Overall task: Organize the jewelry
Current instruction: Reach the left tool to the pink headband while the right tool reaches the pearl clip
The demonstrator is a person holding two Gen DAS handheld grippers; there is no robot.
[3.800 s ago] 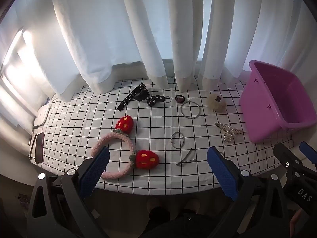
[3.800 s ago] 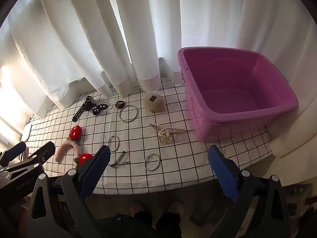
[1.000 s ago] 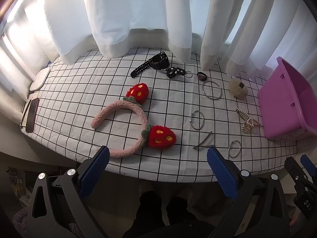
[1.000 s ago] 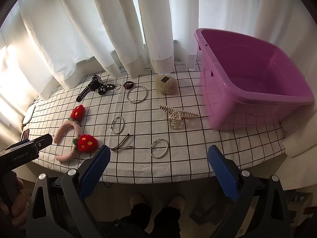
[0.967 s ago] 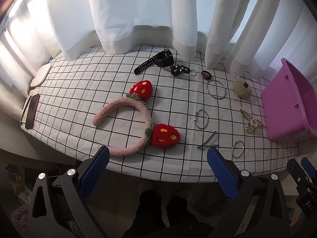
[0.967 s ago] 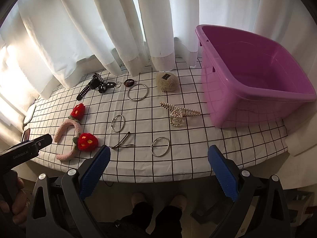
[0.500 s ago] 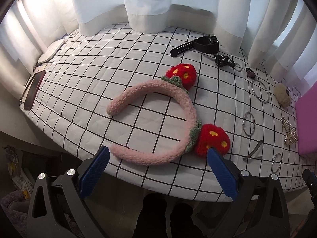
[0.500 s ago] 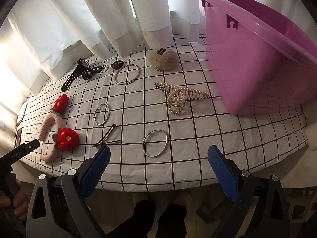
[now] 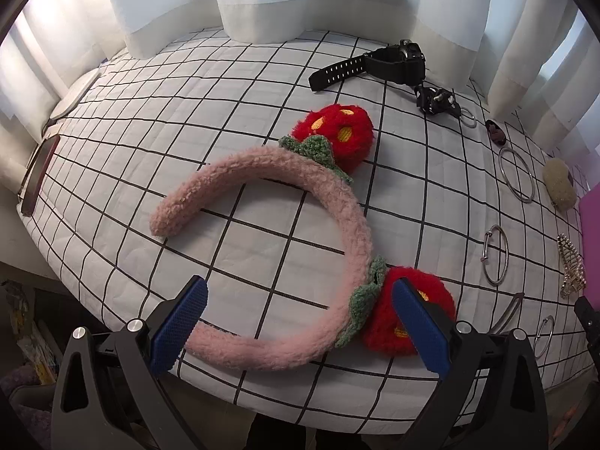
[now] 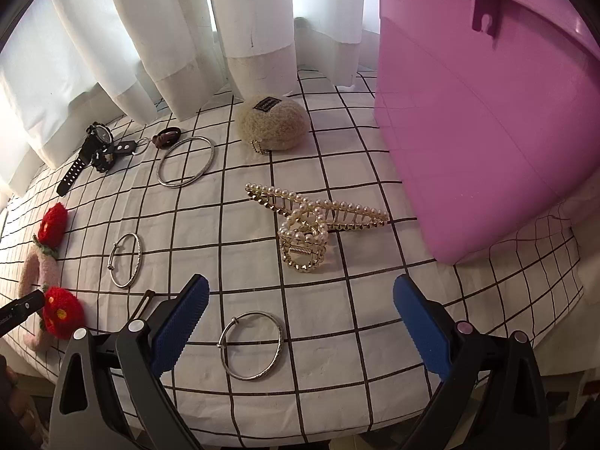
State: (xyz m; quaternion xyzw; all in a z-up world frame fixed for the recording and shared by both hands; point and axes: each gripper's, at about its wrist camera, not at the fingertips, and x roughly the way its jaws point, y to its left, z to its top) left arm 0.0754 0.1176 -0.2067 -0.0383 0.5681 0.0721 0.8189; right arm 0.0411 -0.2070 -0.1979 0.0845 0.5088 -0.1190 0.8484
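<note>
Between the spread pads of the left gripper [image 9: 298,324]: pink headband [image 9: 300,247], near arc lying crosswise on the checked cloth [image 9: 187,112] (right gripper [image 10: 300,320], likewise wide, farther off).

— What covered the table?
— A white cloth with a black grid [image 9: 157,120].
— And behind it?
— White curtains [image 10: 157,18] hung down to the cloth; a dark flat object [image 9: 37,176] lay at the far left edge.
</note>
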